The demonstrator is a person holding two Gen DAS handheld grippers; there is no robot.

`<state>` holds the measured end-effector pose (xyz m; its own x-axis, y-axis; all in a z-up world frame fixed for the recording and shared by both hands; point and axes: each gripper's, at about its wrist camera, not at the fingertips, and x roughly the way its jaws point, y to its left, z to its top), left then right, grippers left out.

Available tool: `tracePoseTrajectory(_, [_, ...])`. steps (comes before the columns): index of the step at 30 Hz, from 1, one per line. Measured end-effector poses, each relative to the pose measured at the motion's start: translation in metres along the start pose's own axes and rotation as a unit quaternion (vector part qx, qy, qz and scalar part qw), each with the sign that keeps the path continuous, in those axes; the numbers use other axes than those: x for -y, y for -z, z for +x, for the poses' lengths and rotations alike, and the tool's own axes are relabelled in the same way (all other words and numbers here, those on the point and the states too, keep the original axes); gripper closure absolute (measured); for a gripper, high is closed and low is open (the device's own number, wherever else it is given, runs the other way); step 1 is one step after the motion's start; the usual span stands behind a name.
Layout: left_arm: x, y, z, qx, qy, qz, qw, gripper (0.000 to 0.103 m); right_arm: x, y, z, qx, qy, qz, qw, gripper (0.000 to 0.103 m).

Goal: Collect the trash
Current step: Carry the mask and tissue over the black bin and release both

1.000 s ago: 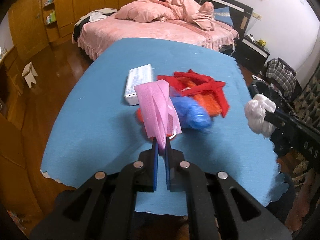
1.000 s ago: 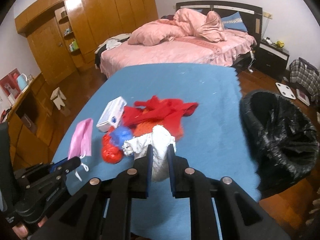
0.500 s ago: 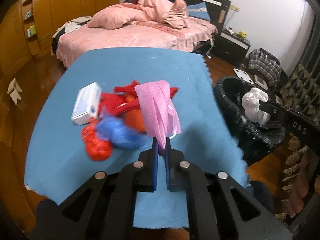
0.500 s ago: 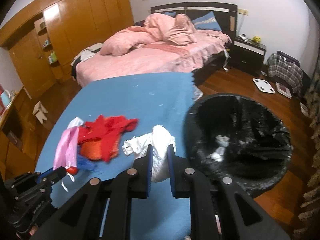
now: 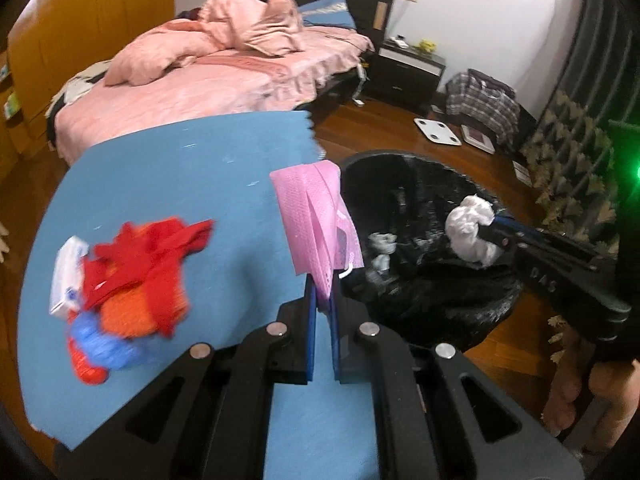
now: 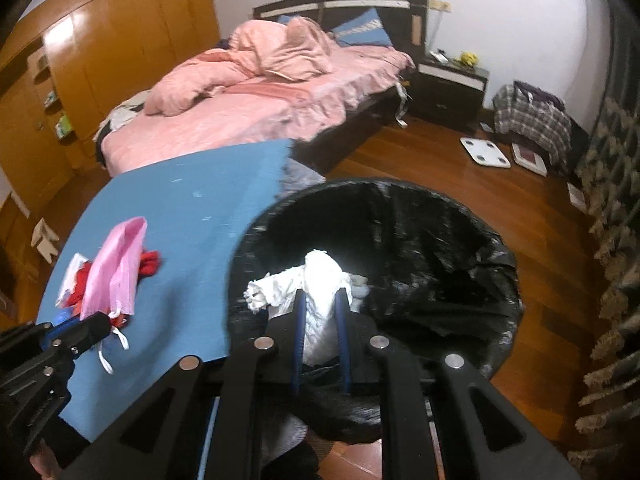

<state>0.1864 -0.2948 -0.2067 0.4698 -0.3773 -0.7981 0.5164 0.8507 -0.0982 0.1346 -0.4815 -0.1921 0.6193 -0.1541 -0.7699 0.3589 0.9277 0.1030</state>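
Note:
My left gripper (image 5: 322, 294) is shut on a pink face mask (image 5: 316, 220) and holds it up over the right edge of the blue table (image 5: 180, 184), next to the black-lined trash bin (image 5: 420, 312). My right gripper (image 6: 320, 300) is shut on a white crumpled tissue wad (image 6: 320, 280) and holds it over the bin's opening (image 6: 420, 248). The wad also shows in the left wrist view (image 5: 470, 232). The mask also shows in the right wrist view (image 6: 116, 268). Small white scraps (image 5: 380, 246) lie inside the bin.
A pile of red, orange and blue trash (image 5: 136, 276) and a white tissue pack (image 5: 66, 276) lie on the table's left. Beyond are a pink bed (image 6: 256, 96), a nightstand (image 6: 450, 84), a floor scale (image 6: 484, 152) and wooden wardrobes (image 6: 108, 60).
Both grippers have swung right, away from the trash pile. The tissue wad has moved from over the table to over the bin, and the mask has come to the table's right edge.

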Motion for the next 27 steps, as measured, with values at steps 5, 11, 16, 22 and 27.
tracePoseTrajectory(5, [0.038, -0.017, 0.028, -0.006, 0.013, 0.029, 0.9995, 0.097, 0.035, -0.008, 0.022, -0.016, 0.011, 0.013, 1.0, 0.088])
tracePoseTrajectory(11, [0.072, -0.036, 0.081, -0.04, 0.037, 0.059, 0.9967, 0.092, 0.068, -0.016, 0.055, -0.043, 0.018, 0.028, 0.999, 0.083])
tracePoseTrajectory(16, [0.071, -0.033, 0.111, -0.06, 0.029, 0.072, 0.9952, 0.061, 0.084, -0.011, 0.072, -0.06, 0.027, 0.047, 0.997, 0.055])
tracePoseTrajectory(22, [0.039, -0.019, 0.103, -0.065, 0.011, 0.049, 0.9966, 0.057, 0.082, 0.005, 0.062, -0.058, 0.028, 0.053, 0.997, 0.055])
tracePoseTrajectory(27, [-0.009, -0.002, 0.073, -0.055, -0.014, 0.016, 0.9983, 0.051, 0.053, 0.015, 0.039, -0.048, 0.016, 0.046, 0.998, 0.055])
